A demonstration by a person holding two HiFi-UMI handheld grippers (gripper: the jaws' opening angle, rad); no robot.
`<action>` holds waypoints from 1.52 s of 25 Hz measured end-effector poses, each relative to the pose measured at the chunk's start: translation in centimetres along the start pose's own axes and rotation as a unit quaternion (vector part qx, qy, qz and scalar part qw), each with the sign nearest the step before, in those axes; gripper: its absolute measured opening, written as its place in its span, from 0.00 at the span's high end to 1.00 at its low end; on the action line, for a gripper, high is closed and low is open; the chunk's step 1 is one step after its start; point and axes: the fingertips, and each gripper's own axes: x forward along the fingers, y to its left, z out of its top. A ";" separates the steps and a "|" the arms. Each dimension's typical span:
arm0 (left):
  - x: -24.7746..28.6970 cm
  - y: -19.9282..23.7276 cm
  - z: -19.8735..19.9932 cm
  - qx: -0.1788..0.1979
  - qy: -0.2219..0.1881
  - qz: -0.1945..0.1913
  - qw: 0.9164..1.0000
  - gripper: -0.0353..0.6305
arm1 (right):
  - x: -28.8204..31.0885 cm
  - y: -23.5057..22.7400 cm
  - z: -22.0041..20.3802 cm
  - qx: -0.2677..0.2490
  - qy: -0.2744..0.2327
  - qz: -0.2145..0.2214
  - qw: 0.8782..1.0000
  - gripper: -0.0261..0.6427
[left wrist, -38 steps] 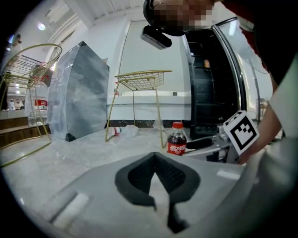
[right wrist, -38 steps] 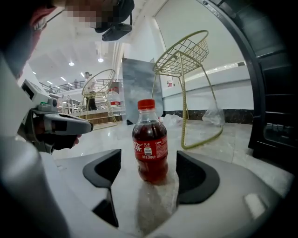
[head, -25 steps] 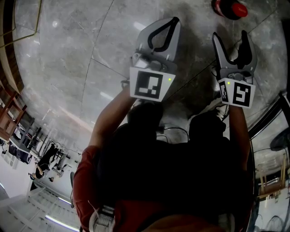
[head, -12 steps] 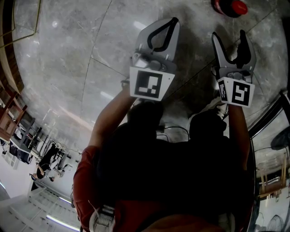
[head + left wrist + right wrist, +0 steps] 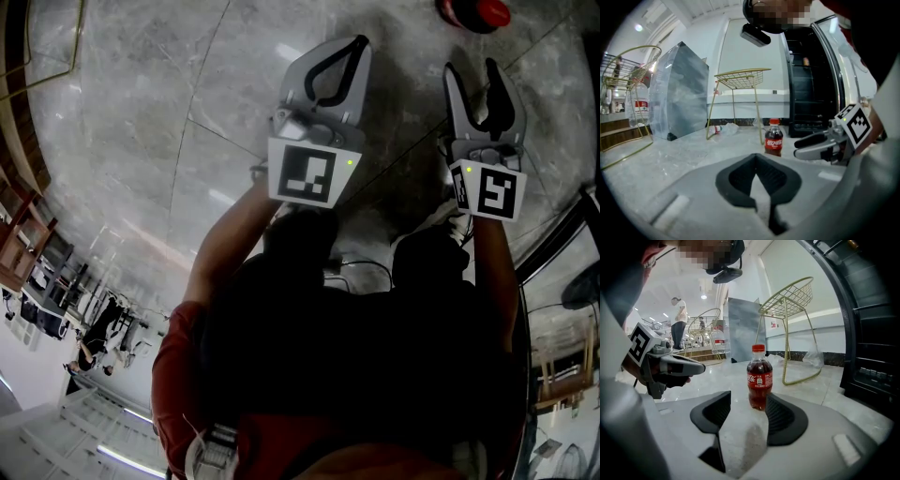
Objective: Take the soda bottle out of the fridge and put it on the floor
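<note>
Right gripper [image 5: 472, 67] narrowed, gapped, empty; soda bottle [image 5: 759, 378] clear ahead; left gripper [image 5: 361, 43] closed.

Polished grey marble-look floor [image 5: 141, 141], glossy; soda bottle [image 5: 760, 378] clear shiny plastic; wire stand [image 5: 787, 298] gold-coloured metal.

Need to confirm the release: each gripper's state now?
Left gripper: closed, empty.
Right gripper: open, jaws just closing partway, nothing between them; soda bottle stands on floor.
</note>
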 end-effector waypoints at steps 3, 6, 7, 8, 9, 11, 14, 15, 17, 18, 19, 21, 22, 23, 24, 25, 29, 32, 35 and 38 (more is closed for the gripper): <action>0.0 -0.1 -0.1 0.001 0.002 -0.001 1.000 0.95 | -0.1 0.3 0.1 -0.009 -0.003 0.002 1.000 0.67; 0.0 -0.3 -0.1 0.003 0.000 -0.003 1.000 0.95 | -0.1 0.5 0.1 -0.016 -0.004 0.005 1.000 0.72; 0.0 -0.4 -0.1 0.002 0.000 -0.004 1.000 0.95 | -0.1 0.5 0.1 -0.016 -0.004 0.004 1.000 0.75; 0.0 -0.4 -0.1 0.002 0.001 -0.004 1.000 0.95 | -0.1 0.5 0.1 -0.016 -0.003 0.004 1.000 0.78; 0.0 -0.4 -0.1 0.001 0.001 -0.004 1.000 0.95 | -0.1 0.5 0.1 -0.015 -0.003 0.005 1.000 0.80; 0.0 -0.4 -0.1 0.000 0.002 -0.005 1.000 0.95 | -0.1 0.5 0.1 -0.015 -0.002 0.007 1.000 0.83; -0.1 -0.3 -0.2 0.003 0.002 -0.005 1.000 0.95 | -0.1 0.6 0.0 -0.017 0.001 0.006 1.000 0.90; -0.1 -0.3 -0.2 0.004 0.001 -0.005 1.000 0.95 | 0.0 0.6 -0.1 -0.018 0.003 0.005 1.000 0.93; -0.1 -0.2 -0.2 0.004 0.001 -0.004 1.000 0.95 | 0.1 0.6 -0.2 -0.020 0.009 0.004 1.000 0.96; -0.1 -0.2 -0.2 0.004 0.000 -0.004 1.000 0.95 | 0.1 0.6 -0.2 -0.022 0.010 0.004 1.000 0.96; -0.1 -0.2 -0.2 0.003 0.000 -0.004 1.000 0.95 | 0.1 0.6 -0.2 -0.024 0.010 0.005 1.000 0.96; 0.0 -0.2 -0.1 0.005 0.001 -0.005 1.000 0.95 | 0.2 0.6 -0.1 -0.027 0.008 0.005 1.000 0.96; 0.0 -0.3 -0.1 0.006 0.002 -0.006 1.000 0.95 | 0.2 0.6 0.0 -0.027 0.008 0.005 1.000 0.96; -0.1 -0.3 -0.2 0.007 0.003 -0.007 1.000 0.95 | 0.2 0.6 0.0 -0.027 0.008 0.003 1.000 0.96; -0.1 -0.4 -0.2 0.006 0.004 -0.007 1.000 0.95 | 0.1 0.6 0.0 -0.027 0.009 0.002 1.000 0.96; -0.1 -0.4 -0.2 0.004 0.004 -0.006 1.000 0.95 | 0.1 0.6 -0.1 -0.028 0.012 0.002 1.000 0.96; 0.1 -0.3 -0.1 0.007 0.001 -0.007 1.000 0.95 | 0.2 0.5 0.5 -0.023 0.001 -0.003 1.000 0.96; 0.3 0.2 0.2 0.015 0.002 -0.002 1.000 0.95 | 0.3 0.7 1.6 -0.045 -0.016 -0.007 0.999 0.96; 0.6 0.3 0.6 0.016 0.008 0.004 1.000 0.95 | 0.2 0.7 2.4 -0.056 -0.016 -0.012 0.998 0.96; 1.3 -0.5 1.9 0.014 0.010 -0.006 1.000 0.95 | -0.6 0.1 3.9 -0.078 -0.007 -0.014 0.997 0.96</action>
